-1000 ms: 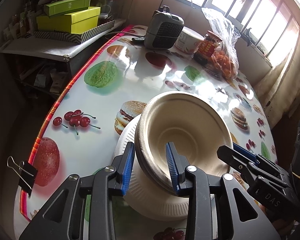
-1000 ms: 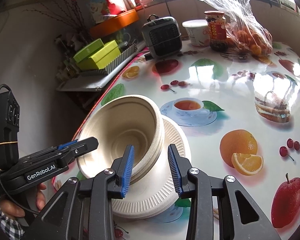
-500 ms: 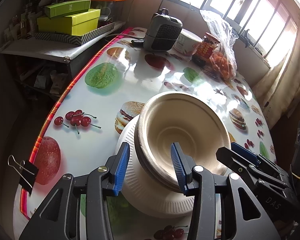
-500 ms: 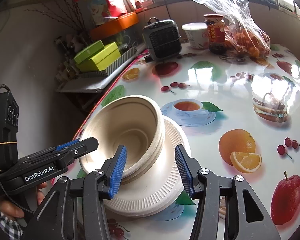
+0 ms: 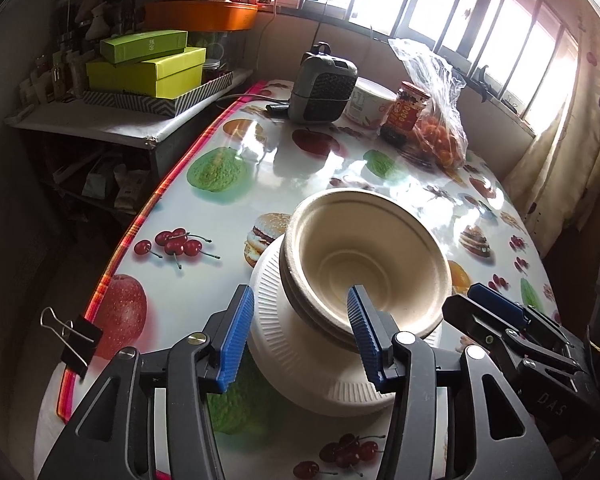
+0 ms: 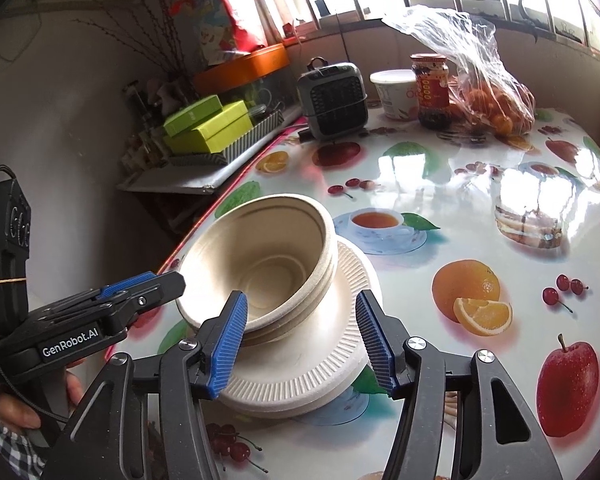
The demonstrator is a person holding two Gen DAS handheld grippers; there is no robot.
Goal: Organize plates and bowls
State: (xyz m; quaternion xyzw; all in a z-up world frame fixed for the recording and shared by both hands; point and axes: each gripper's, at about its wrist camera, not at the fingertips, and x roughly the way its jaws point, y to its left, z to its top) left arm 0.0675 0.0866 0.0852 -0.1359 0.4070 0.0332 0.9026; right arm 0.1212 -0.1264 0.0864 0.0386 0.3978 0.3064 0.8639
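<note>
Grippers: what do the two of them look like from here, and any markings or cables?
Both are black plastic frames with ribbed blue finger pads and silver pivot screws. The left gripper reads "GenRobot.AI" in white; a black box with a braided cable and a yellow band sits behind it, with a checked sleeve below. The right gripper shows embossed "DAS".

Left wrist: close above the bowl stack, from its left, facing the heater.
Right wrist: close, from its right.
Shared: stack, bench.
</note>
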